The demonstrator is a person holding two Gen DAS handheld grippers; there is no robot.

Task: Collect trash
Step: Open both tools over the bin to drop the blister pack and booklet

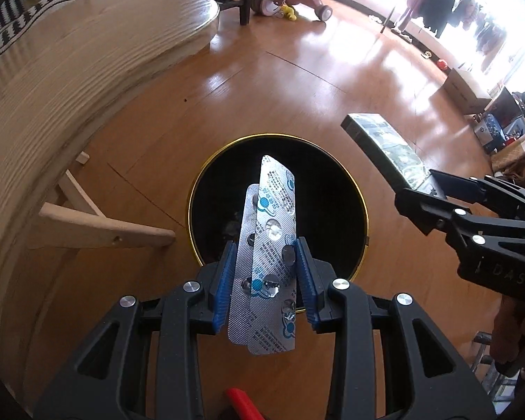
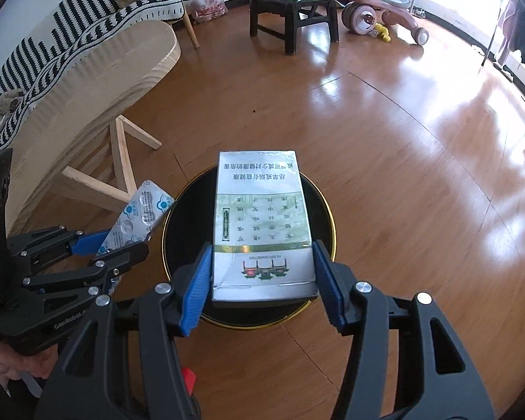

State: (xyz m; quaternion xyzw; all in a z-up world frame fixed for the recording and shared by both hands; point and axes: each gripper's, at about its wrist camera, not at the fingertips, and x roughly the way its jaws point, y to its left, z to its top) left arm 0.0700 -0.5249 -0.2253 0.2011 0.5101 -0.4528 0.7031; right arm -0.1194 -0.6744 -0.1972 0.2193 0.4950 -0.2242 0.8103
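Tools level over bin (image 1: 353, 189): left tool (image 1: 266, 273) grips blister packs (image 1: 267, 245), right tool (image 2: 262, 280) box (image 2: 262, 224).

Surface: glossy wooden plank floor (image 2: 385, 133). Standing directly on it: round black waste bin with gold rim (image 1: 365, 210), light wooden table on slanted legs (image 2: 122, 161), black chair (image 2: 294, 10), pink ride-on toy (image 2: 385, 14).

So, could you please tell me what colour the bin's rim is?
Gold, around a black bin; the left wrist view shows it best.
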